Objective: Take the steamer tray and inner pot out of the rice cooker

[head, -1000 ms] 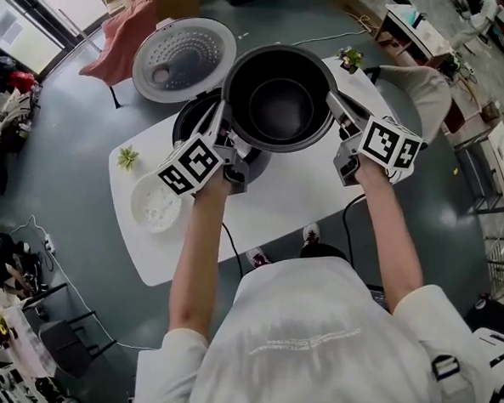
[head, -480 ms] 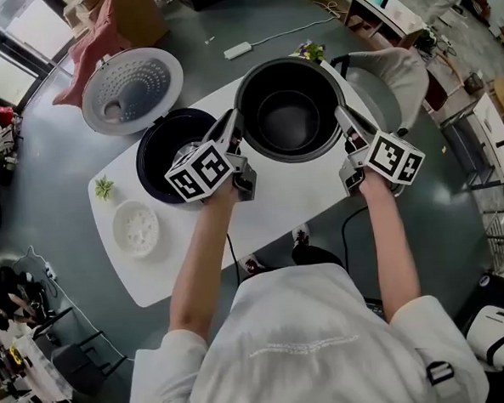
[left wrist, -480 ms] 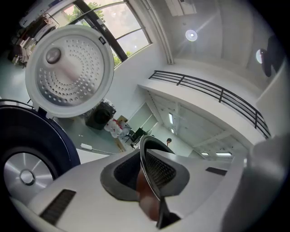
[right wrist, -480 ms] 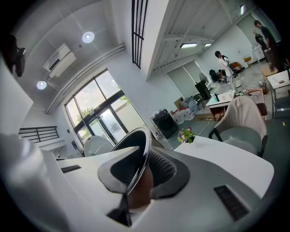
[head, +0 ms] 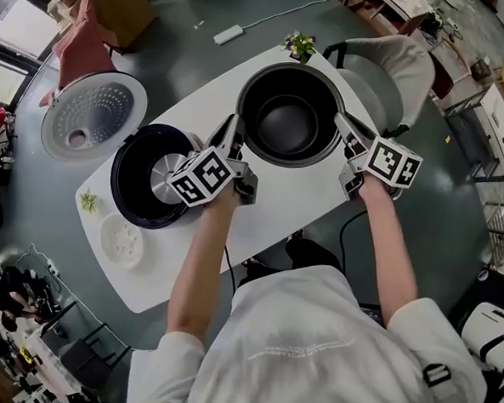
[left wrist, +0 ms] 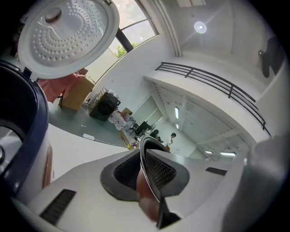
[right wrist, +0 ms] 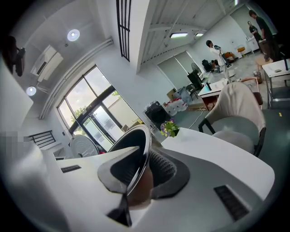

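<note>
Both grippers hold the black inner pot (head: 289, 117) by its rim over the right half of the white table (head: 270, 216). My left gripper (head: 236, 134) is shut on the rim's left side, my right gripper (head: 343, 128) on its right side. In the left gripper view the thin rim (left wrist: 153, 168) runs between the pads of the left gripper (left wrist: 147, 176). The right gripper (right wrist: 139, 174) pinches the rim (right wrist: 142, 149) the same way. The dark blue rice cooker (head: 128, 174) stands open to the left, without its pot. The white steamer tray (head: 121, 243) lies on the table's left end.
The cooker's perforated lid (head: 93, 112) stands open behind its body. A small green plant (head: 88, 200) sits by the tray and a flowering one (head: 299, 44) at the far table edge. A grey chair (head: 389, 69) stands right of the table.
The inner pot has travelled right, away from the cooker, and lower toward the table, with both grippers still clamped on its rim. The cooker's empty cavity now shows fully.
</note>
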### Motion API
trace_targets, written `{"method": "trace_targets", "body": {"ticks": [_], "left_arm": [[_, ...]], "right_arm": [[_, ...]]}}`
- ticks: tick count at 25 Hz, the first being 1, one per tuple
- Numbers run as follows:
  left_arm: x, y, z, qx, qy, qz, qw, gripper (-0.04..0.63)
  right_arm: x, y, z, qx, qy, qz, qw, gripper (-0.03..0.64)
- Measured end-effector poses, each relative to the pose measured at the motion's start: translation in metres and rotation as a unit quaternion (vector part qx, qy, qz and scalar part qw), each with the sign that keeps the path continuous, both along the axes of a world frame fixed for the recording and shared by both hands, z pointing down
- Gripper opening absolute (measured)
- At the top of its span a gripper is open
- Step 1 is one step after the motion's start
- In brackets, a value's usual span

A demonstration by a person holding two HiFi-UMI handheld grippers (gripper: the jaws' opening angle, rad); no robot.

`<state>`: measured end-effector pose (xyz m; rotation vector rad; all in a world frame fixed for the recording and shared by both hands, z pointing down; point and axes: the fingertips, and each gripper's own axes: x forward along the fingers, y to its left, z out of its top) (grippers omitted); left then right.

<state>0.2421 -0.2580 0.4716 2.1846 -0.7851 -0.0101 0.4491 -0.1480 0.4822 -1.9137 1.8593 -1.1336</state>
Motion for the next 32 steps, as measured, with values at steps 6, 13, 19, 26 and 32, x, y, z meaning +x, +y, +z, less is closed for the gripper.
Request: {"method": "trace_targets", "body": {"ticks": [6, 13, 19, 26, 32], "left_arm": [[0.031, -0.009, 0.047, -0.026, -0.019, -0.01, 0.9994, 0.046], [0.042, -0.017, 0.099, -0.065, -0.052, -0.017, 0.9963, 0.048], [0.043, -0.017, 0.125, -0.083, -0.067, -0.023, 0.9941, 0.048], [0.041, -0.018, 0.127, -0.058, -0.077, -0.029, 0.9949, 0.049], [0.041, -0.017, 0.117, -0.022, -0.111, -0.016, 0.9935, 0.14]], "right_arm": [[0.031, -0.009, 0.052, -0.045, -0.016, -0.008, 0.999, 0.083], [0.044, -0.021, 0.101, -0.086, -0.025, -0.024, 0.996, 0.083], [0.049, -0.029, 0.12, -0.099, -0.021, -0.037, 0.994, 0.083], [0.051, -0.038, 0.124, -0.082, -0.032, -0.047, 0.995, 0.083], [0.061, -0.035, 0.122, -0.104, 0.037, -0.055, 0.992, 0.126]]}}
